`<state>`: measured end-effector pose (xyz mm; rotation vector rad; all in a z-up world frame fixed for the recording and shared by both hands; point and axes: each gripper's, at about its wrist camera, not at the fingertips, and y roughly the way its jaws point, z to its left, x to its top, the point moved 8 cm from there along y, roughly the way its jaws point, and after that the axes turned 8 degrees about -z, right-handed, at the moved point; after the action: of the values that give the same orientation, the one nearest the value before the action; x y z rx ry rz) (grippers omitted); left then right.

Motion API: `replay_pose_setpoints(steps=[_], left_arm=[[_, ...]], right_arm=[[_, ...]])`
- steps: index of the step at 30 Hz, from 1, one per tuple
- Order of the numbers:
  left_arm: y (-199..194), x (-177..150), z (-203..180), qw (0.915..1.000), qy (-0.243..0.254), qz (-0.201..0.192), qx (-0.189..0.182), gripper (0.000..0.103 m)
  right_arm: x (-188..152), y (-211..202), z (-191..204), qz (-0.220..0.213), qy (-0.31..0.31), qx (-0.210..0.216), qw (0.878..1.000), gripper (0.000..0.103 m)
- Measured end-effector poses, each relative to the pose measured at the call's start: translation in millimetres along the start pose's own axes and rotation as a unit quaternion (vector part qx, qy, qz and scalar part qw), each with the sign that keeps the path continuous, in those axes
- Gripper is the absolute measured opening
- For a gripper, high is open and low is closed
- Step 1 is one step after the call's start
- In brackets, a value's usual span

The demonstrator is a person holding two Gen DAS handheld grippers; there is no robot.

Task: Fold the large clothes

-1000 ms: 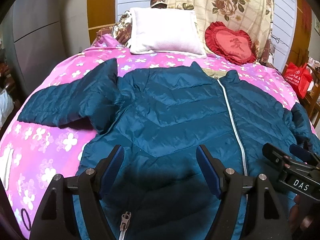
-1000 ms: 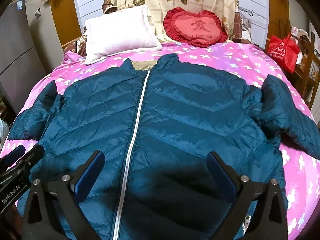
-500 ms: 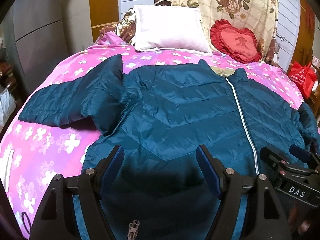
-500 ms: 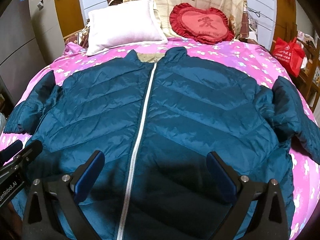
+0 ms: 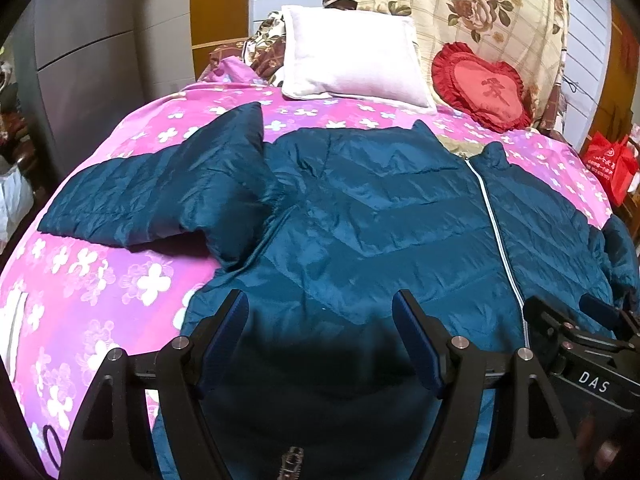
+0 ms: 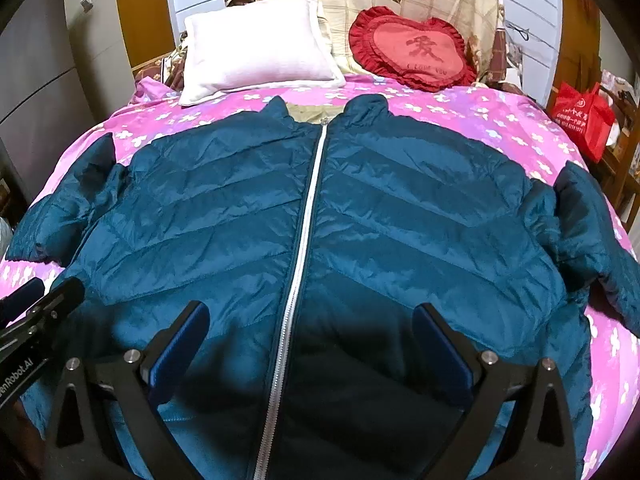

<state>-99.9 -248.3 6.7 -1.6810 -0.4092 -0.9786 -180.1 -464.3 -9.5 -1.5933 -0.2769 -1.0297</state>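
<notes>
While both tools hover over the bed, I see the teal quilted down jacket (image 6: 400, 208) lying flat and front-up on the pink bedspread printed with white flowers (image 5: 120, 280), its collar toward the head of the bed. A white zipper (image 6: 304, 240) is closed up the middle of it. One sleeve (image 5: 152, 200) stretches out sideways over the bedspread on my left, partly folded over on itself near the shoulder; the other sleeve (image 6: 592, 232) angles off toward the right edge of the bed.

My left gripper (image 5: 320, 340) hangs above the lower left panel of the jacket, jaws spread, with nothing between the blue pads; its shadow falls on the fabric just below. My right gripper (image 6: 312, 348) hangs above the hem area astride the zipper line, jaws likewise spread wide and empty. Each tool shows at the edge of the other's view, so they sit near each other, side by side.

Beyond the collar rest a plain white rectangular pillow (image 6: 256, 48) and a red heart-shaped frilled cushion (image 6: 416, 48), propped against a cream floral blanket (image 5: 460, 8). A red shopping bag (image 6: 580, 120) stands off the right side of the bed.
</notes>
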Motion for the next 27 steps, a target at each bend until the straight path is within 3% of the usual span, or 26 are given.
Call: replay_pose_setpoints(steps=[8, 13, 18, 23, 27], left_arm=[[-9.9, 16.7, 38.6, 0.999, -0.038, -0.007, -0.023, 0.047], [-17.8, 33.2, 115.8, 0.9914, -0.126, -0.026, -0.019, 0.047], [-5.1, 41.3, 223.4, 0.9724, -0.223, -0.025, 0.063, 0.047], [20.4, 44.2, 312.1, 0.9555, -0.245, -0.022, 0.163, 0.047], [43.6, 39.3, 367.0, 0.9354, -0.286, -0.011, 0.207, 0.047]], right_arm=[[-4.3, 14.6, 8.0, 0.009, -0.015, -0.004, 1.0, 0.103], [-9.8, 20.6, 12.6, 0.016, -0.023, 0.0, 1.0, 0.103], [-12.9, 22.3, 15.6, 0.021, -0.026, 0.004, 0.999, 0.103], [-16.5, 21.1, 19.4, 0.024, -0.034, 0.008, 0.999, 0.103], [-20.3, 21.7, 23.4, 0.028, -0.046, 0.008, 0.999, 0.103]])
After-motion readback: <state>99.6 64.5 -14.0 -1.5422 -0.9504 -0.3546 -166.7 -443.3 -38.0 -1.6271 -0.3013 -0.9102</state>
